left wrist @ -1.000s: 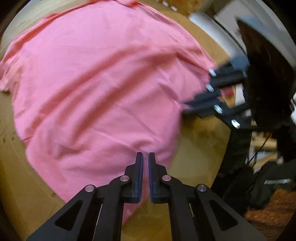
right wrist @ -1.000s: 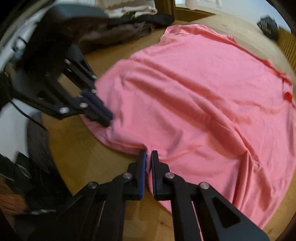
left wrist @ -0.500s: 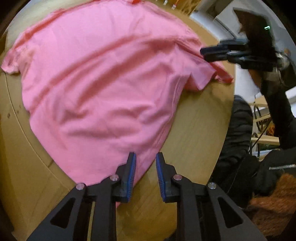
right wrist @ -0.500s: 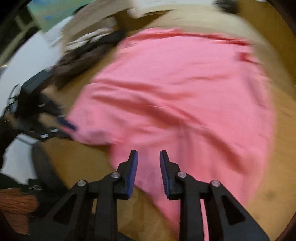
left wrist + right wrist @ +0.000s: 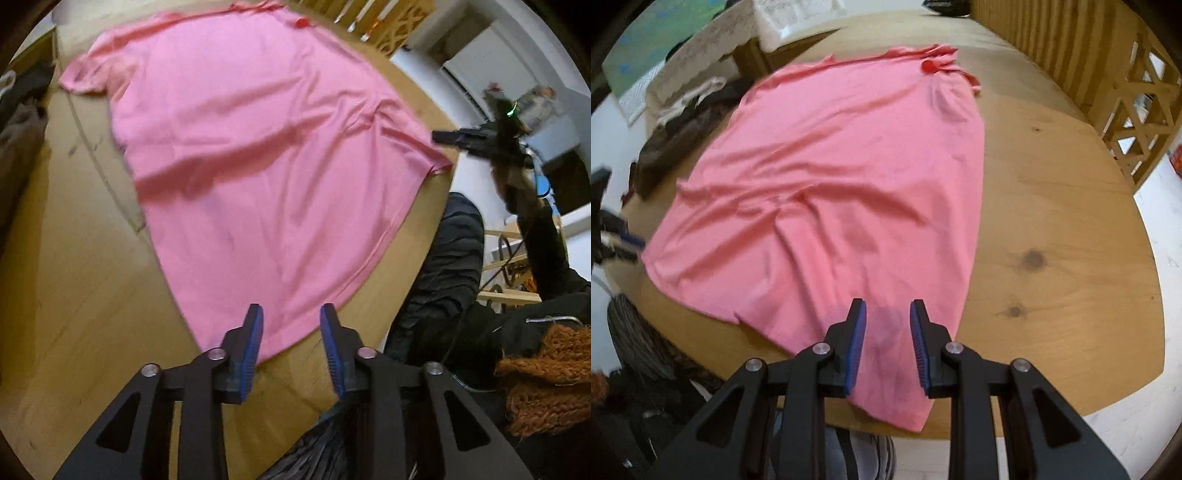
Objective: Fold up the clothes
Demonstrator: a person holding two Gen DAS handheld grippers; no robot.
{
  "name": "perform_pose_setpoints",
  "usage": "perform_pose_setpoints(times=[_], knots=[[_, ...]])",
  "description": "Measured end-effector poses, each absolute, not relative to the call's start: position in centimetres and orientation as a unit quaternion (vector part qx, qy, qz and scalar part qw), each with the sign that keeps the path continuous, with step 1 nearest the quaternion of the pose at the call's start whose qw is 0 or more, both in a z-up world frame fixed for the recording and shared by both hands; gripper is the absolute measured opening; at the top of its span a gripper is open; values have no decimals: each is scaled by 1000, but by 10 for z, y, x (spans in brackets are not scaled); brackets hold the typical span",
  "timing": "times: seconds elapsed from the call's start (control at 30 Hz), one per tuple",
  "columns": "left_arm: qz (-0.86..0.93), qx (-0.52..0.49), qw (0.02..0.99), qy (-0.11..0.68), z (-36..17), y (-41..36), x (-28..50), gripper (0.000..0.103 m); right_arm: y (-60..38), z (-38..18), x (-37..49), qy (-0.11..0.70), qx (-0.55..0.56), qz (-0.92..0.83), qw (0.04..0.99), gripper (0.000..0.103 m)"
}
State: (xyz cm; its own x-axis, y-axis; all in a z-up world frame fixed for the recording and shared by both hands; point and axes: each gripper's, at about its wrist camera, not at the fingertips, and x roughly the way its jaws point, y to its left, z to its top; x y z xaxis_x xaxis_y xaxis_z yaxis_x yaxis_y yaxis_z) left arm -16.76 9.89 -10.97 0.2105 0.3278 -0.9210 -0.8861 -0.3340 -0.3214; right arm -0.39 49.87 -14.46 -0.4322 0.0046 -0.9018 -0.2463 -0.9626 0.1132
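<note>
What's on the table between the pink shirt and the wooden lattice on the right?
Nothing: in the right wrist view, bare wooden table separates the pink shirt from the lattice.

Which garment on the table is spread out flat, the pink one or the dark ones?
The pink T-shirt lies spread flat; the dark clothes sit bunched at the table's far-left edge.

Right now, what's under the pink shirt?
The pink shirt lies spread flat on the wooden table, whose bare wood shows all around it. Whatever is beneath the cloth itself is covered, so I can't tell.
</note>
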Motion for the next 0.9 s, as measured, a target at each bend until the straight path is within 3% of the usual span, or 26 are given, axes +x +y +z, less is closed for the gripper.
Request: perform_pose_setpoints(times=[0.13,0.27,0.43,0.63,0.9], knots=[[564,-585,520,265,-132,99,-157,35,482,-155,4,48,-555,826,83,27],[539,-609,532,236,-142,84,-139,37,485,-154,15,32,-594,798,93,27],[542,-600,528,261,-126,79,-137,37,493,-130,1,-5,-590,797,129,28],[630,-526,516,246,-94,115,-193,38,497,-114,-70,27,-525,847,81,34],[606,-536,505,300,-148,150,-210,38,502,-156,-94,41,-546,834,63,34]])
